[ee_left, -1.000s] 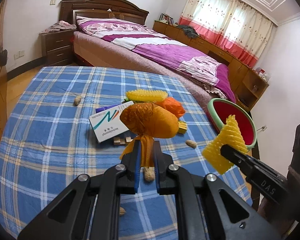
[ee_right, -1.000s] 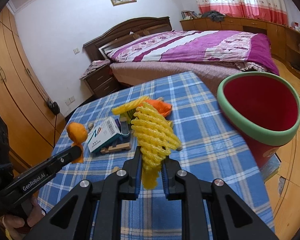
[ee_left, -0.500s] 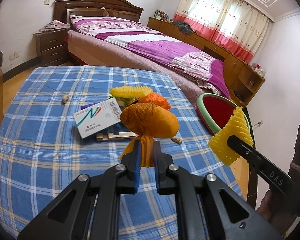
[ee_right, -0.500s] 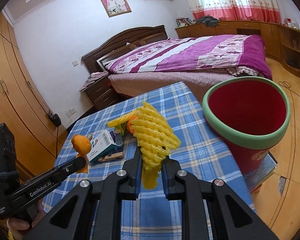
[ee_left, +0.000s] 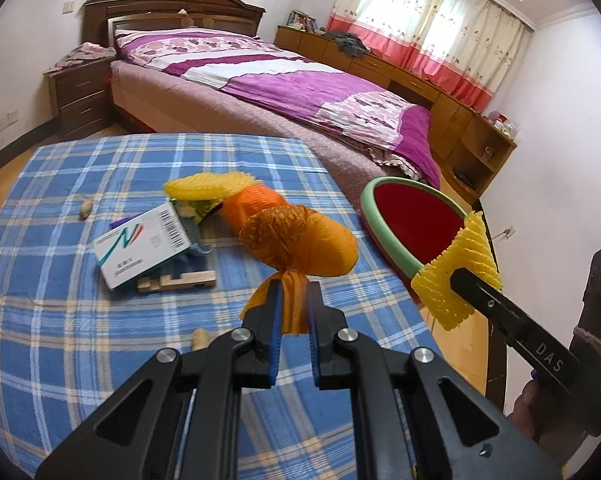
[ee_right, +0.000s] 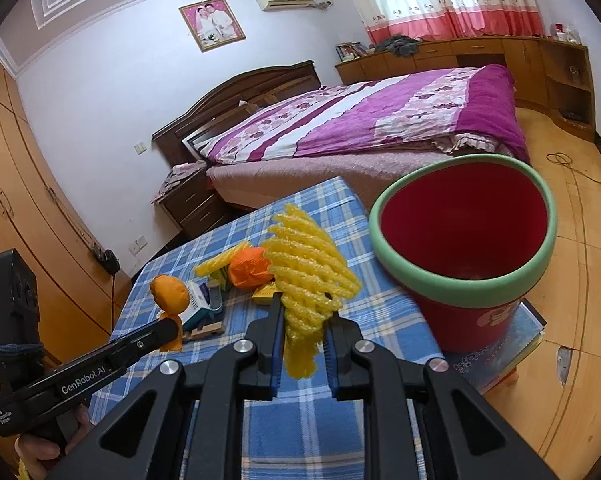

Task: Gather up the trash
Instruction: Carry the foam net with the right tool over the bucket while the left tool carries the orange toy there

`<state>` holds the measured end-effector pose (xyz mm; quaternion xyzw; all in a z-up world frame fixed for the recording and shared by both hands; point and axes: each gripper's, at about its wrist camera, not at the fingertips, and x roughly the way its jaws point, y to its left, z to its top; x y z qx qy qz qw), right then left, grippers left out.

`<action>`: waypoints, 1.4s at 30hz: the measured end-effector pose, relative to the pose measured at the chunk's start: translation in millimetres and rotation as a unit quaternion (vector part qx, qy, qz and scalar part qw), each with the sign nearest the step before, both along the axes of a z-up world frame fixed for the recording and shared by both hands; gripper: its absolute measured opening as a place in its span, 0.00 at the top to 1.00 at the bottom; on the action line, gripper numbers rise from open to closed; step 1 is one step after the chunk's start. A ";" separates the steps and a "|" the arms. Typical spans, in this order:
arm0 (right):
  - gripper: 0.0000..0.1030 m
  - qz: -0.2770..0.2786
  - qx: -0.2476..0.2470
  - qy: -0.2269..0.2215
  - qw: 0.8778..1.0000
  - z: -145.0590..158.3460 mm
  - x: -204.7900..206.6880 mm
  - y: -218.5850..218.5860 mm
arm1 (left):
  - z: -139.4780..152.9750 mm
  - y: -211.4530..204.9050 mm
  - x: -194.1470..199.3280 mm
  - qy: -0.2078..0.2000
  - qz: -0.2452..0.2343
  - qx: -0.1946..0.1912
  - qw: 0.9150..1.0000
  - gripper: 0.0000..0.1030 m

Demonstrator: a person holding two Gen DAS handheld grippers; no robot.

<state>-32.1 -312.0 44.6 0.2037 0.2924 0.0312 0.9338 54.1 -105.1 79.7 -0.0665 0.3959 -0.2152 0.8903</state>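
- My left gripper (ee_left: 292, 304) is clamped on the twisted tail of an orange net bag (ee_left: 300, 244); the bag's round body sticks up past the fingertips, off the table.
- My right gripper (ee_right: 302, 320) is clamped on a yellow foam net (ee_right: 308, 276), lifted clear of the table.
- In the left view the foam net sits in front of the near rim of the bin (ee_left: 412, 224), at the table's right edge. I can't tell if it is over the opening.
- The bin is red with a green rim and stands beside the table on a flat stack of what look like books (ee_right: 500, 356). In the right view its mouth faces me.
- Left on the blue checked tablecloth (ee_left: 60, 280): a white box with a barcode (ee_left: 144, 252), a wooden piece (ee_left: 176, 280) touching the box's near edge, a second yellow foam net (ee_left: 208, 186), another orange net bag (ee_left: 252, 204) and two peanut shells (ee_left: 85, 210).
- That pile sits mid-table, near the bin but apart from it.
- The bed (ee_left: 280, 88) is behind the table.
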 end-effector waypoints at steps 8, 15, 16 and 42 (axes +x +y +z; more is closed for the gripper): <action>0.82 -0.018 0.005 -0.010 1.000 3.3 -5.3 -18.6 | 7.6 -31.7 7.7 -0.004 -0.028 0.003 1.000 0.90; 0.82 -0.032 0.006 -0.014 0.999 5.1 -6.1 -39.0 | 12.5 -58.6 17.1 -0.011 -0.047 0.010 0.999 0.90; 0.82 -0.035 0.006 -0.015 0.999 5.1 -6.1 -42.8 | 12.8 -62.0 18.5 -0.012 -0.050 0.011 0.999 0.90; 0.82 -0.116 0.021 0.023 0.993 -31.5 20.3 -129.7 | -19.1 -183.3 63.2 -0.002 -0.138 0.049 0.989 0.90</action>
